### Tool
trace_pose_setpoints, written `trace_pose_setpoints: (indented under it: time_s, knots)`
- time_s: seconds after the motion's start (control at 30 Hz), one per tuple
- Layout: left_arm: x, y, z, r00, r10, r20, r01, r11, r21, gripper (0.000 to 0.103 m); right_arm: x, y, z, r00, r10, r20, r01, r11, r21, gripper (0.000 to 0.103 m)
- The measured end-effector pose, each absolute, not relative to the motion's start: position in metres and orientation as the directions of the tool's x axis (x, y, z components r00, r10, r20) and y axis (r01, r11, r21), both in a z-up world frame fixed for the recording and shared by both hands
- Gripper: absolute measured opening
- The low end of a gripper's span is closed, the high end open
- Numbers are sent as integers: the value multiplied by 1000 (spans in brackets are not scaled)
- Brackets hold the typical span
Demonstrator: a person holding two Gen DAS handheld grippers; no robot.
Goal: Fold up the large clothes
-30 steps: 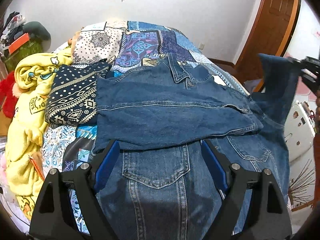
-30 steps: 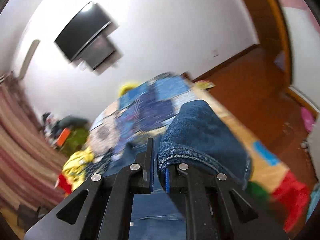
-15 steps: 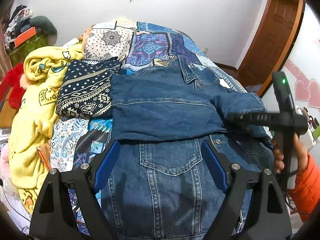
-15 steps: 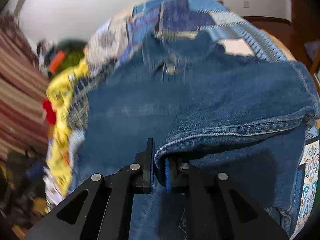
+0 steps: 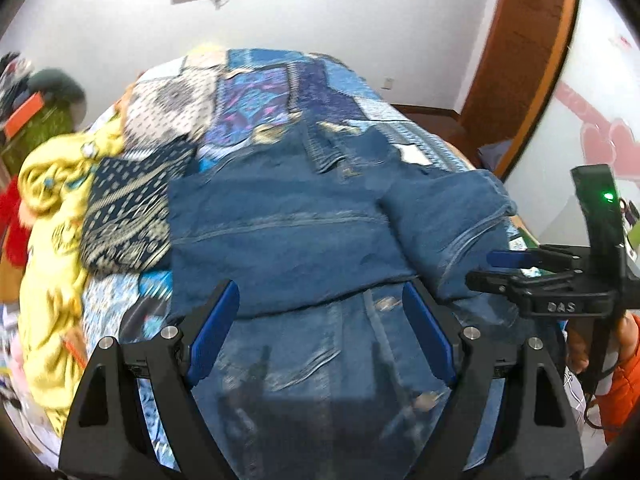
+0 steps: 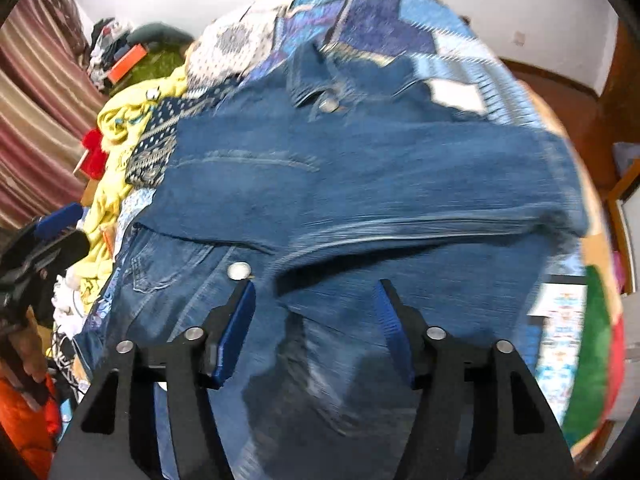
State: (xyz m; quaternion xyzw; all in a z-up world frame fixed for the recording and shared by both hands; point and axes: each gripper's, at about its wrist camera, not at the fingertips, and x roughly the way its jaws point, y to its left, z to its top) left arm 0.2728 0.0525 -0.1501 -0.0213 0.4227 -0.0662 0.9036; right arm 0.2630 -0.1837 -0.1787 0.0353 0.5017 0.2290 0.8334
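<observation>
A blue denim jacket (image 5: 288, 236) lies spread on the patchwork bed, collar (image 5: 324, 148) at the far end. Both sleeves are folded across its chest; the right sleeve (image 5: 452, 224) lies over the right side. My left gripper (image 5: 320, 320) is open and empty above the jacket's lower front. My right gripper (image 6: 314, 312) is open and empty, just above the folded sleeve (image 6: 400, 216). It also shows in the left wrist view (image 5: 488, 268) at the jacket's right edge.
A folded navy patterned cloth (image 5: 128, 216) and a yellow blanket (image 5: 44, 264) lie left of the jacket on the patchwork quilt (image 5: 280, 84). A wooden door (image 5: 520, 60) stands at the right. Clutter (image 6: 120, 60) is piled by the far left wall.
My right gripper carried the right sleeve over the jacket, laid it across the chest and opened, letting it go. My left gripper stayed open over the lower front.
</observation>
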Motion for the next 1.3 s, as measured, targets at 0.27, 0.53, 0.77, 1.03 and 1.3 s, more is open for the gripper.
trace_pose_setpoints:
  time_s: [0.27, 0.53, 0.77, 1.03, 1.3]
  knots:
    - [325, -31, -136, 595, -232, -770, 257, 962, -91, 88, 258, -272, -159, 580, 281, -765, -161, 960, 231, 78]
    - [373, -128, -167, 474, -314, -823, 444, 892, -85, 83, 253, -324, -178, 590, 216, -778, -31, 969, 245, 78]
    - [396, -186, -216, 370, -252, -894, 538, 843, -15, 47, 255, -333, -205, 541, 251, -803, -2, 955, 298, 78]
    - [401, -172, -217, 406, -288, -867, 515, 856, -44, 7, 261, -313, -223, 501, 264, -824, -41, 959, 282, 79]
    - [394, -103, -137, 585, -324, -744, 395, 915, -88, 3, 259, -307, -222, 503, 237, -831, -46, 968, 248, 78]
